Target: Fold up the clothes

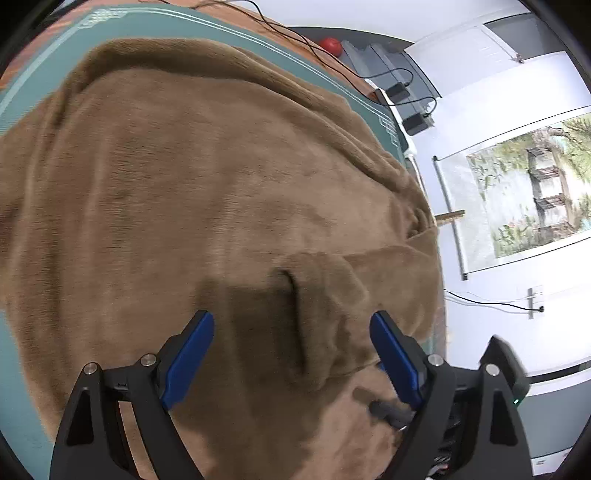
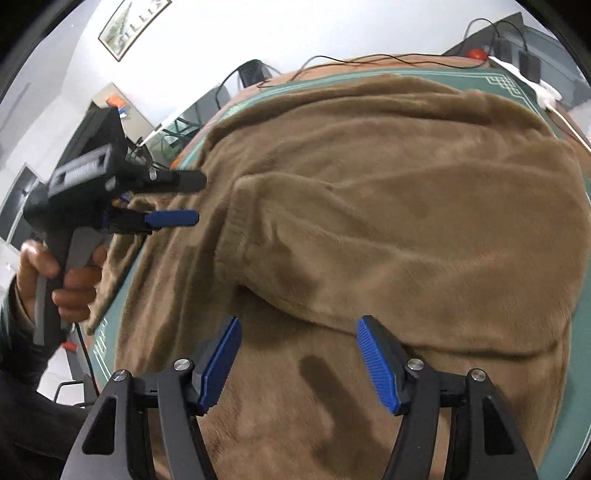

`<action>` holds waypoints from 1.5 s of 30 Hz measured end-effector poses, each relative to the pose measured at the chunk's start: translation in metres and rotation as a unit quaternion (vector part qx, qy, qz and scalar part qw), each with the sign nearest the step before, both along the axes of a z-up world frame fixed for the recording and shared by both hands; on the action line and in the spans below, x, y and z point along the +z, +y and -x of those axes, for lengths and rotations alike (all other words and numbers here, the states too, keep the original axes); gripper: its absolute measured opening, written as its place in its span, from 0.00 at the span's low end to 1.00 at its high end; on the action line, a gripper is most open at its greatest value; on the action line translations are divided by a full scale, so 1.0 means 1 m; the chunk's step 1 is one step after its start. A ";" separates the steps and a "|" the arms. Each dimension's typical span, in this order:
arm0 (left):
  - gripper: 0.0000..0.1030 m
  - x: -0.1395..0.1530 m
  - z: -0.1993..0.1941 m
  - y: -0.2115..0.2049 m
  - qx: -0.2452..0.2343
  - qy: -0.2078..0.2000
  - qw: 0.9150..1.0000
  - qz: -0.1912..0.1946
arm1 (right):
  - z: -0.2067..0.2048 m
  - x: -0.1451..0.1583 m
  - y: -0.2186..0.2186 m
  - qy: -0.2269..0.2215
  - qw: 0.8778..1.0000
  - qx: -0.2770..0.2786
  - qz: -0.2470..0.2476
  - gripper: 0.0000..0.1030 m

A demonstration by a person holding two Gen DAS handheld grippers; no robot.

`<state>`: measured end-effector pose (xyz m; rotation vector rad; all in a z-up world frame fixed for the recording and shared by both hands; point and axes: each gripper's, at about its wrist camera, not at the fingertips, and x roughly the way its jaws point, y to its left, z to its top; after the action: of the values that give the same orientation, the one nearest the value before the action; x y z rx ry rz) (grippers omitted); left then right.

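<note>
Right gripper: blue-padded black right gripper [image 2: 297,360] hangs closest over the cloth, jaws standing well apart with nothing between the pads; only brown pile shows below them.
Left gripper: blue-padded black left gripper [image 1: 291,354] [image 2: 194,199] is spread wide and empty too, poised above a raised fold; in the right wrist view it sits at the garment's left edge, held by a person's hand [image 2: 64,273].
Garment: large brown plush fleece garment [image 1: 207,184] [image 2: 388,206] lies spread across nearly all of the green mat with white border lines [image 1: 110,26] [image 2: 495,79] on the counter, one side spilling over the mat's edge.
Folded part: thick doubled flap [image 2: 332,240] lies on top of the garment's middle, its lower edge just beyond the right gripper.
Handling: judged soft, limp and bulky; likely fairly heavy for cloth, so it will sag and drag instead of keeping shape. The pile looks grippy, not slippery, and nothing about it is fragile.
Where to hold: best taken at an edge or hem, pinching the full thickness of the flap's rim, with both grippers spaced along the same edge so the span lifts evenly.
Risk: a shallow pinch on the pile alone may slip out.
Beyond the mat: black cables [image 1: 295,37] and a red round object [image 1: 330,45] lie past the garment's far edge.
</note>
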<state>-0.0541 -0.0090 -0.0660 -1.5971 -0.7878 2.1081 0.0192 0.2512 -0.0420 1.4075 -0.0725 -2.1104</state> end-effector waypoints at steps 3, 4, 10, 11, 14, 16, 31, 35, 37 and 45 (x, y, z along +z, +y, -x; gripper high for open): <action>0.87 -0.005 0.009 0.014 -0.009 -0.005 1.000 -0.015 | -0.012 -0.007 -0.001 -0.004 1.000 0.003 -0.008 0.65; 0.87 -0.008 0.012 0.018 -0.012 -0.008 1.000 -0.006 | -0.013 -0.008 0.000 -0.005 1.000 0.003 -0.008 0.65; 0.54 -0.027 0.032 0.035 -0.011 -0.028 1.000 -0.001 | -0.018 -0.008 0.004 -0.004 1.000 -0.003 -0.014 0.65; 0.28 -0.029 0.034 0.037 -0.015 -0.033 0.999 0.003 | -0.018 -0.009 0.006 -0.003 1.000 -0.005 -0.016 0.65; 0.20 -0.025 0.035 0.037 -0.019 -0.026 0.999 -0.006 | -0.022 -0.006 0.016 0.000 1.000 -0.018 -0.019 0.65; 0.18 -0.003 0.036 0.029 -0.013 0.010 1.000 -0.016 | -0.020 -0.005 0.023 0.006 0.999 -0.034 -0.025 0.65; 0.18 0.047 0.023 -0.123 0.177 0.074 0.981 0.018 | 0.030 0.021 0.084 0.060 0.976 -0.180 -0.104 0.65; 0.18 0.033 0.028 -0.118 0.175 0.055 0.982 0.036 | 0.065 0.041 0.070 0.107 0.970 -0.188 -0.115 0.65; 0.18 0.028 0.031 -0.115 0.171 0.051 0.982 0.054 | 0.090 0.048 0.053 0.134 0.967 -0.177 -0.123 0.65; 0.28 0.003 0.058 -0.105 0.154 0.030 0.974 0.162 | 0.182 0.003 0.013 0.098 0.979 -0.122 -0.133 0.65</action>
<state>-0.1122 -0.1140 -0.0634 -1.6454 -0.7400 2.6061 -0.1633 0.2646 -0.0387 1.3871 0.1267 -2.5290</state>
